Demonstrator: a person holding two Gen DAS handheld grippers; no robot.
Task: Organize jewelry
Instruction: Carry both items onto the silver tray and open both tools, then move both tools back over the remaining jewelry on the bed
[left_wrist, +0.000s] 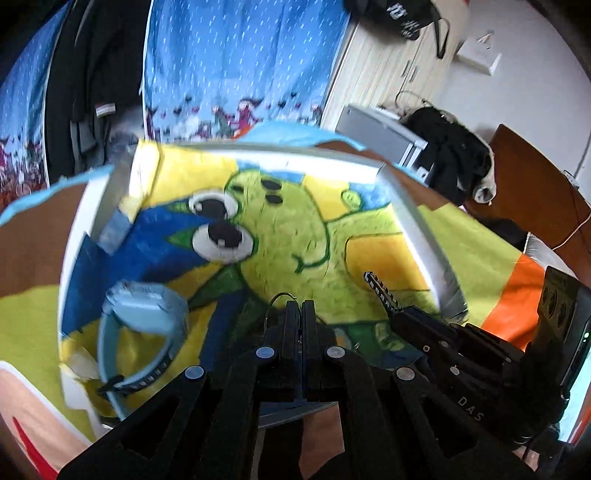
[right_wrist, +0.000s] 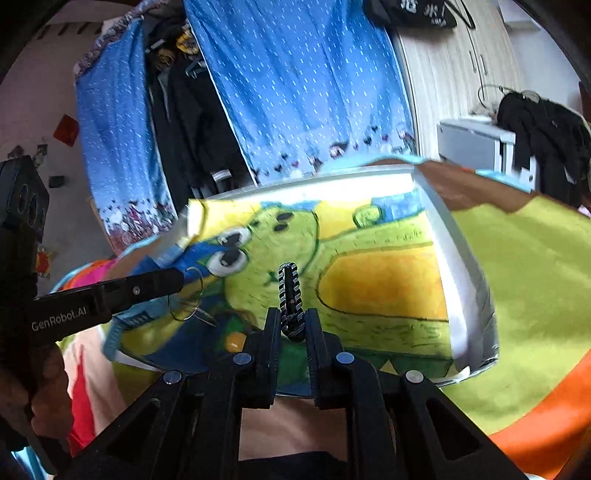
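Note:
A shallow white box (left_wrist: 417, 221) lined with a yellow-green cartoon picture lies in front of both grippers; it also shows in the right wrist view (right_wrist: 461, 266). My left gripper (left_wrist: 301, 304) is shut on a thin wire ring (right_wrist: 186, 295), held over the box's near left part. My right gripper (right_wrist: 291, 314) is shut on a black-and-silver link bracelet (right_wrist: 290, 291), which stands up between the fingers over the box; it also shows in the left wrist view (left_wrist: 380, 290). A light blue watch (left_wrist: 147, 314) lies in the box's left corner.
The box sits on a cloth of yellow-green, orange and pink patches (right_wrist: 535, 295). A blue dotted curtain (left_wrist: 240, 55) hangs behind. Dark clothes (left_wrist: 454, 158) lie on furniture at the right, beside a wooden board (left_wrist: 535, 192).

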